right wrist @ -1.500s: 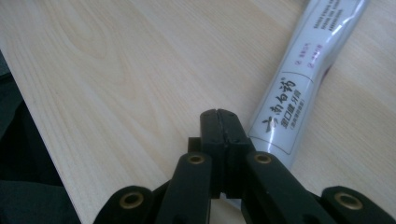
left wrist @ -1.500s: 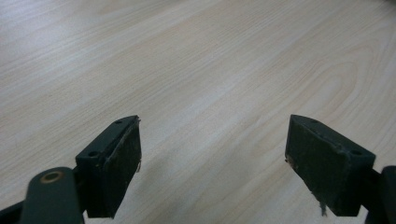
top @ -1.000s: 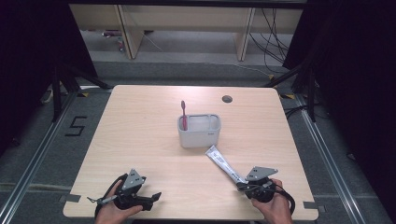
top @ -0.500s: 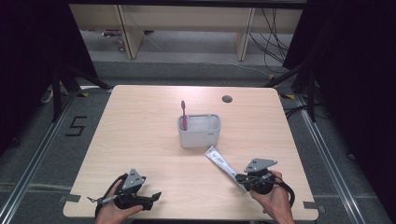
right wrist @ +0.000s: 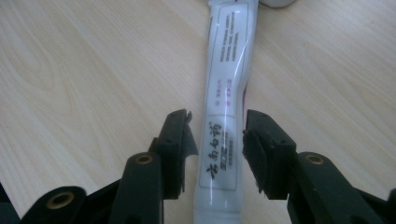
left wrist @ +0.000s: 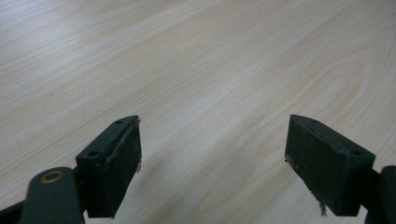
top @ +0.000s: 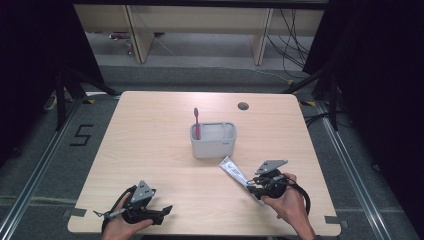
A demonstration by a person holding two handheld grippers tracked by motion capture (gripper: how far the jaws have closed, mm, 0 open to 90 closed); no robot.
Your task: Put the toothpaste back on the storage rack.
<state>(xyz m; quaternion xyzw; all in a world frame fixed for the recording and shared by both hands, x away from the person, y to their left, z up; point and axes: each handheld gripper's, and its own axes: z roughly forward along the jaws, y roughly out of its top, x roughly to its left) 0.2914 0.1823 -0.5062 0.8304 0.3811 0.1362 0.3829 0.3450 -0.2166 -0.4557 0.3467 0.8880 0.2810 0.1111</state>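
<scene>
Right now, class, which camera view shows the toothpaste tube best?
The right gripper view: the toothpaste tube lies close up between the right gripper's open jaws, its label print visible. The high view shows the tube small, beside the grey holder. The left gripper view shows bare table.

Right gripper opens around toothpaste tube
Jaws have just been opening, tube between them untouched; the hand advanced toward it.

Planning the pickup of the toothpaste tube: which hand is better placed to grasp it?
Right. The right tool already straddles the toothpaste tube, jaws just opened, pads not pressing. The left tool sits open at the table's near left edge, far away.
</scene>
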